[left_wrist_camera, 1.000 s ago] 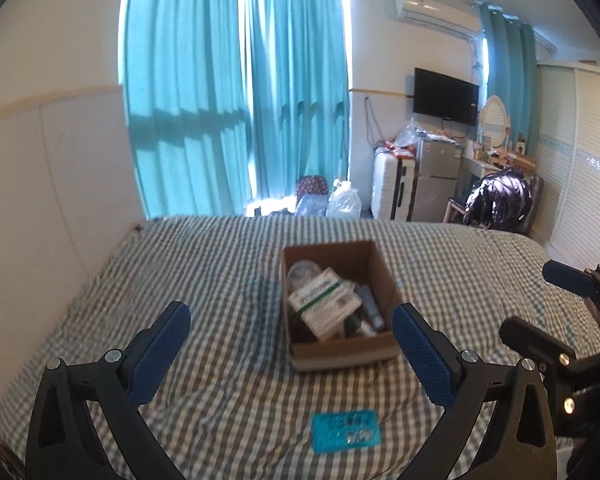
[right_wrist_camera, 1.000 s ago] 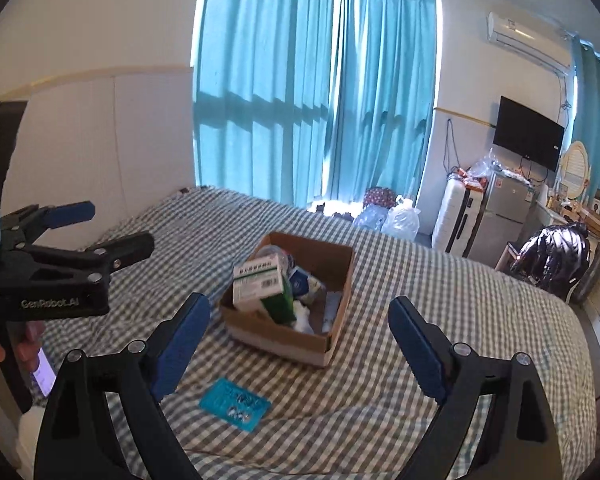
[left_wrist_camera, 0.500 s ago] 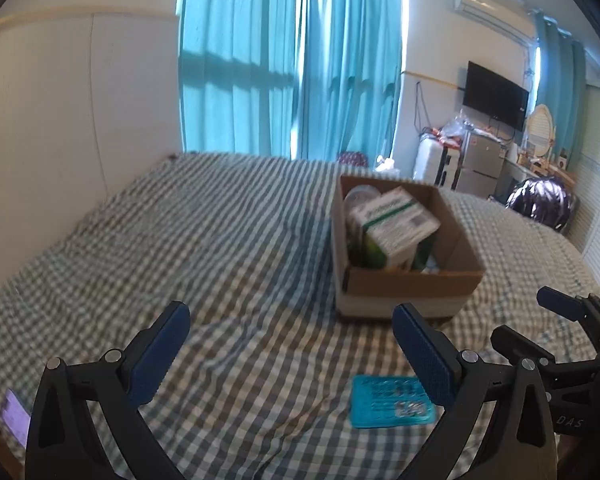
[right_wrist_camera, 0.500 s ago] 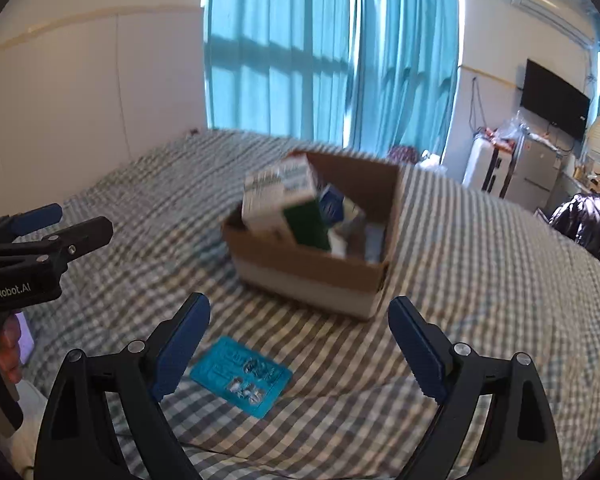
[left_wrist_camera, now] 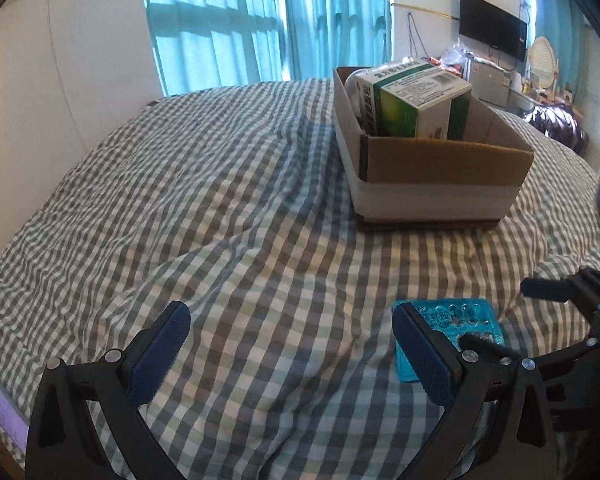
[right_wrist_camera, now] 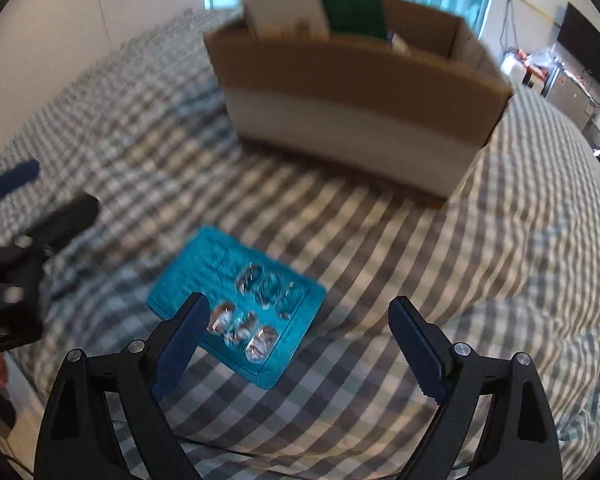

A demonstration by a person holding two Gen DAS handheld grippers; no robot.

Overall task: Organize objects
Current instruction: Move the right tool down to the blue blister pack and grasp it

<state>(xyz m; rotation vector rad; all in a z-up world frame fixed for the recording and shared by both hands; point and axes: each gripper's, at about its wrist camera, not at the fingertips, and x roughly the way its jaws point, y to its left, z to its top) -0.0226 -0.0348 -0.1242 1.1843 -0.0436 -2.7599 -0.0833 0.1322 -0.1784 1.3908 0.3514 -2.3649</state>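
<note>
Lying flat on the checked bedspread [left_wrist_camera: 236, 208], a teal blister pack [right_wrist_camera: 236, 304] is sitting just in front of the cardboard box [right_wrist_camera: 360, 92], apart from it. Hovering low over the pack, the right gripper [right_wrist_camera: 296, 336] is spreading its fingers wide, holding nothing. Beside the pack, farther from the box, the left gripper [left_wrist_camera: 288, 344] is likewise gaping wide and empty. A green-and-white carton [left_wrist_camera: 416, 100] is poking above the box's rim.
</note>
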